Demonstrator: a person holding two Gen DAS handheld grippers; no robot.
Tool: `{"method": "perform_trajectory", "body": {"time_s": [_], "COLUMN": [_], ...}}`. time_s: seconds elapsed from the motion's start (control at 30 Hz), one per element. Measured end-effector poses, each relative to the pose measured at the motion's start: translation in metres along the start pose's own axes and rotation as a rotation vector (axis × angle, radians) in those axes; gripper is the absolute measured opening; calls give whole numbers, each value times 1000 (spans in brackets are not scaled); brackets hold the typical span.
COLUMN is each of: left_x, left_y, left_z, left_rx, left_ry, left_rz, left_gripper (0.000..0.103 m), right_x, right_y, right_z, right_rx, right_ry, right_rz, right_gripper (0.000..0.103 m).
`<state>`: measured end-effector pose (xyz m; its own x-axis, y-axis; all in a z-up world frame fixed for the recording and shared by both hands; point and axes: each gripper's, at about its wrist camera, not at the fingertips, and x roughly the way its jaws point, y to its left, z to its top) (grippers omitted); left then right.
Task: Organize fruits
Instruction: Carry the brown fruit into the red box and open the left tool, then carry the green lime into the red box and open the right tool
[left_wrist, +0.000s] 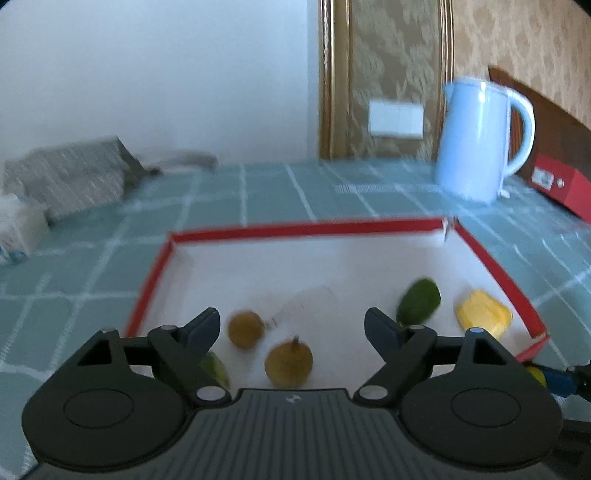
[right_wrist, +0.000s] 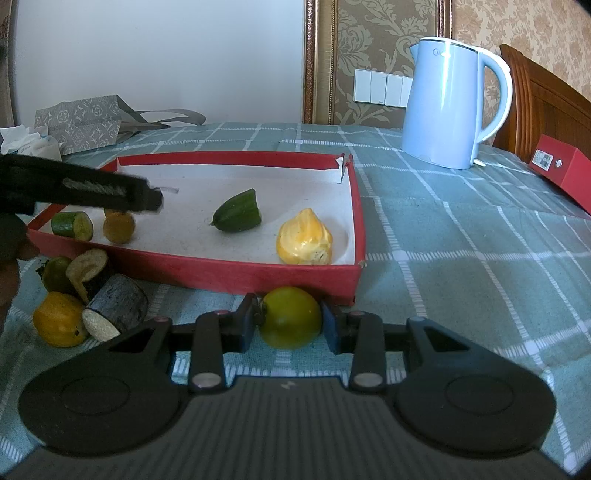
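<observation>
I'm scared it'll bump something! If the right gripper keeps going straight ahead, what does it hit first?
The right gripper already has the round yellow-green fruit between its fingers. Straight ahead, it would probably meet the near wall of the shallow red cardboard tray first.

checked tablecloth (right_wrist: 461, 240) w/ red tray (right_wrist: 258, 275), kettle (right_wrist: 448, 107), fruit.

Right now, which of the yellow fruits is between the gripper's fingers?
The yellow-green round fruit just outside the red tray, clamped by the right gripper; the others lie free.
</observation>
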<state>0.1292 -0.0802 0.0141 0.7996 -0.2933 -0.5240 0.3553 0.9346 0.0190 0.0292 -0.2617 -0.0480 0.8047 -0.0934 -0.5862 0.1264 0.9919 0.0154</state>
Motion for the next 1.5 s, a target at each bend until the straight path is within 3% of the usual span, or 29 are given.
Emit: {"method": "perform_trajectory", "body": {"time_s": [0.2,0.33,0.57,0.87,1.07,1.3,1.5], "left_x": [-41,-69,-81,-67,-69,-59,-56], "left_y": [14,41,87,125,109,96,94], "left_z": [-15,-34,-63,-81,-82,-80,-80], "left_rx": [-9,-111,-219,-342,-249,-197,-175], "left_ry": [-115,-159,-107,22,17,78,93], "left_rz": [116,180,275,258,231,205,191], "left_gripper": [86,86,86,86,86,86,96], "right_x": [0,-1,0,-1,-3,-5,-11], "right_y": [0,0,0,1,-4,-7,-12], "right_z": [0,0,1,0,0,-2,-5], "right_rx": [-1,0,-1,-1,22,35,54], "right_ry": [0,0,1,1,-4,-9,-18], "right_rz": [-1,0,0,0,30,67,97], "right_gripper": [36,36,36,36,35,34,34]}}
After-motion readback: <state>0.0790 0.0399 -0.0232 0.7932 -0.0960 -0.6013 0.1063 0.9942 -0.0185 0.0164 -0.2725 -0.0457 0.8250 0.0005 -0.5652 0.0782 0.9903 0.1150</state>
